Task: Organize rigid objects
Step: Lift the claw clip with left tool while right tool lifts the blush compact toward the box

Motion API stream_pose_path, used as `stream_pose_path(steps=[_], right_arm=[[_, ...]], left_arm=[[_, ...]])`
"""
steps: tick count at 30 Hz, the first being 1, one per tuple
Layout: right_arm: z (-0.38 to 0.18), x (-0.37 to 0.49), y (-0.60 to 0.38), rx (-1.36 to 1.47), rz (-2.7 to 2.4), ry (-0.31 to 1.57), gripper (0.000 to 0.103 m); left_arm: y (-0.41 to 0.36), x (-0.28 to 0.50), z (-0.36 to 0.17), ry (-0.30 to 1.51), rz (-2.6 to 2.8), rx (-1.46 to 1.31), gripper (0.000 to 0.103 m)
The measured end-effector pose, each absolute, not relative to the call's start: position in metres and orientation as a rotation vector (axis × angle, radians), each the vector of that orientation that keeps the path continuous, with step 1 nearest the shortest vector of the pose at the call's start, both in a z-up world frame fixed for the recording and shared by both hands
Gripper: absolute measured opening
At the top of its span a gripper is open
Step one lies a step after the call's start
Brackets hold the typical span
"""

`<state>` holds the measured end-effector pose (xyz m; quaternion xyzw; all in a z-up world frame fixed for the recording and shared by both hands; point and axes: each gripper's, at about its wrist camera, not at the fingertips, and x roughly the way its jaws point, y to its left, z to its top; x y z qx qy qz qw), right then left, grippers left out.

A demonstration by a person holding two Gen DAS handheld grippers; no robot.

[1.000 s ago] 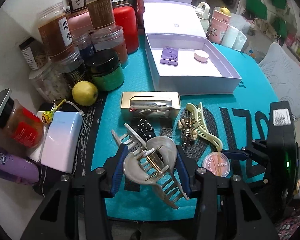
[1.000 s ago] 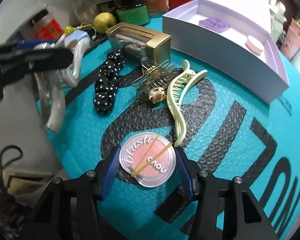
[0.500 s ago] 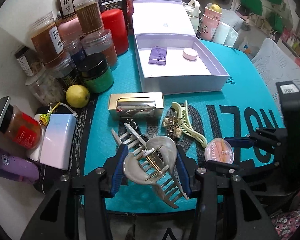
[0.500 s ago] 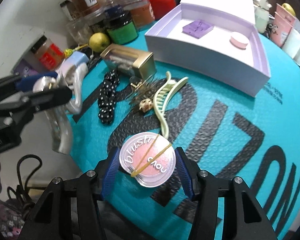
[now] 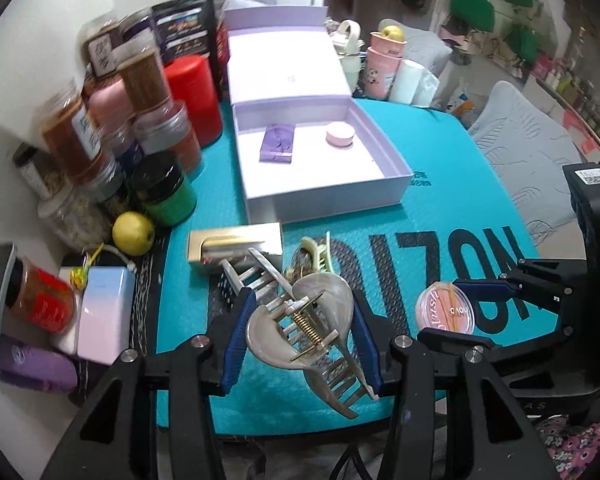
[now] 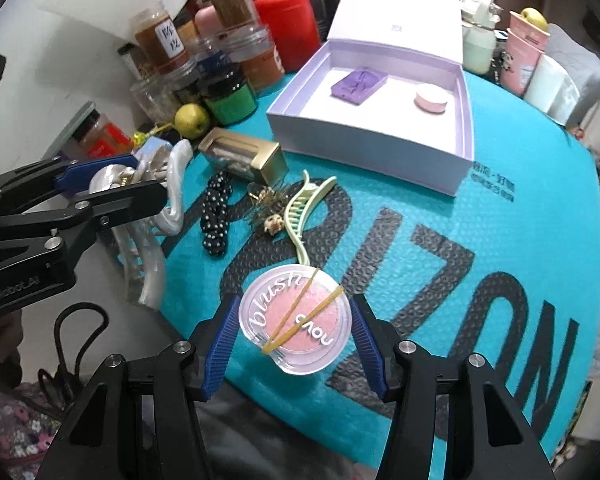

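Observation:
My left gripper [image 5: 300, 334] is shut on a large pearl-grey claw hair clip [image 5: 312, 320] and holds it above the near edge of the teal mat [image 5: 440, 216]. My right gripper [image 6: 294, 330] is shut on a round pink blush compact [image 6: 296, 320] bound with a rubber band, lifted off the mat; it also shows in the left wrist view [image 5: 446, 312]. An open lilac box [image 5: 320, 160] at the back holds a purple case [image 5: 278, 143] and a pink round compact [image 5: 340, 134]. A gold tin [image 6: 244, 156], a polka-dot scrunchie [image 6: 216, 216], a green clip [image 6: 300, 216] and a gold clip [image 6: 266, 204] lie on the mat.
Jars and a red canister [image 5: 192, 96] crowd the back left, with a green-lidded jar [image 5: 166, 194] and a yellow fruit [image 5: 133, 233]. A power bank [image 5: 102, 316] lies at the left edge. Cups [image 5: 384, 64] stand behind the box.
Both grippers have risen and pulled back from the mat, carrying the claw clip and the blush compact. The lilac box now sits further away in both views.

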<state>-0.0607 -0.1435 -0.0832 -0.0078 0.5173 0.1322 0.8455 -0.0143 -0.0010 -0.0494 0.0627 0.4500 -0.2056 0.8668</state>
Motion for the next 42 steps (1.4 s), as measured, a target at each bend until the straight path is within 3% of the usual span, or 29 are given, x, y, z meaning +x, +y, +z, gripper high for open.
stream_pose_path(steps=[23, 42], right_arm=[[-0.048, -0.033, -0.145, 0.037, 0.17, 1.024, 0.055], [-0.054, 0.024, -0.155, 0.046, 0.15, 1.065, 0.055]], left_arm=[[-0.02, 0.036, -0.02, 0.9, -0.639, 0.235, 0.047], [-0.028, 0.085, -0.025, 0.928, -0.647, 0.237, 0.047]])
